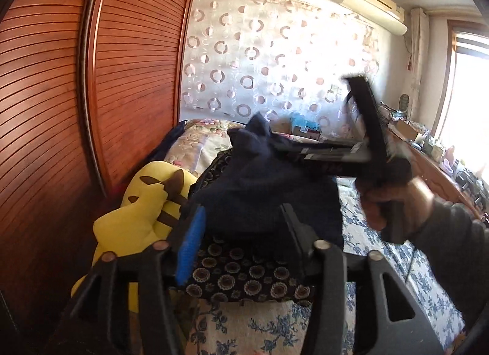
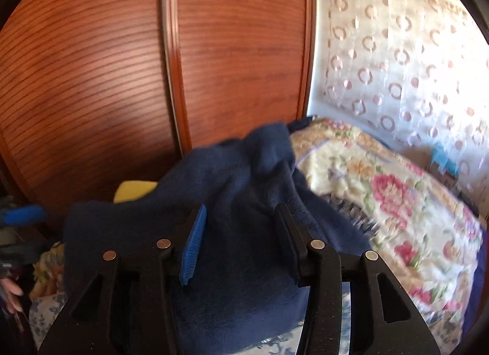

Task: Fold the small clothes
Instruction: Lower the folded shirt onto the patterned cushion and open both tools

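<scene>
Dark navy fleece garment (image 1: 262,190): heaped on the bed (image 1: 382,251), over a dark floral-print cloth (image 1: 244,275). Lies between and beyond the wide-spread fingers of the left gripper (image 1: 241,232) and the right gripper (image 2: 241,232). Long axis runs away from both cameras, ending in a raised peak.

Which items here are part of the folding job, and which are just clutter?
Job:
navy garment
left tongs
right tongs

Clutter:
yellow plush toy
floral blanket
dark patterned cloth
wardrobe doors
air conditioner
</scene>
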`<state>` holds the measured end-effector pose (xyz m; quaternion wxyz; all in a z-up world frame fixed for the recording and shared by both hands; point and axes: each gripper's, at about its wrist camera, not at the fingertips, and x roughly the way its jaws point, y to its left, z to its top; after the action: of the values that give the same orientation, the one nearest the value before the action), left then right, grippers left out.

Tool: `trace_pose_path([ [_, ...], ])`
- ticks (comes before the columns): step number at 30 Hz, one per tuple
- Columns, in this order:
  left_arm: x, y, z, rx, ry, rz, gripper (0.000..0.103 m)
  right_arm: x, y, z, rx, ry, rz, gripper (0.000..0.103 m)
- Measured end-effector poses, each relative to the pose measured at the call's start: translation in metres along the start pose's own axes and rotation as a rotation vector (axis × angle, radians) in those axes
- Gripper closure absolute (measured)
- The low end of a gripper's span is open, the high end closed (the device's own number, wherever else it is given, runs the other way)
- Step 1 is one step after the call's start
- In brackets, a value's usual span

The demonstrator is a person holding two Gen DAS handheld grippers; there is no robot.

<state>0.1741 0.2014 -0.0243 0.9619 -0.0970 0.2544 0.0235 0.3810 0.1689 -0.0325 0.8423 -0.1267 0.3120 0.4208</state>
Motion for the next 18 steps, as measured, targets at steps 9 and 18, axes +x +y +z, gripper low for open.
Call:
trace_pose_path([
  [9, -0.03, -0.014, 0.002, 0.051, -0.035, 0.023, 0.045, -0.012, 0.001, -0.011, 0.044, -0.023, -0.046, 0.056],
  [18, -0.05, -0.039, -0.002, 0.091, -0.04, 0.012, 0.045, -0.123, 0.016, -0.044, 0.069, -0.118, -0.124, 0.046],
])
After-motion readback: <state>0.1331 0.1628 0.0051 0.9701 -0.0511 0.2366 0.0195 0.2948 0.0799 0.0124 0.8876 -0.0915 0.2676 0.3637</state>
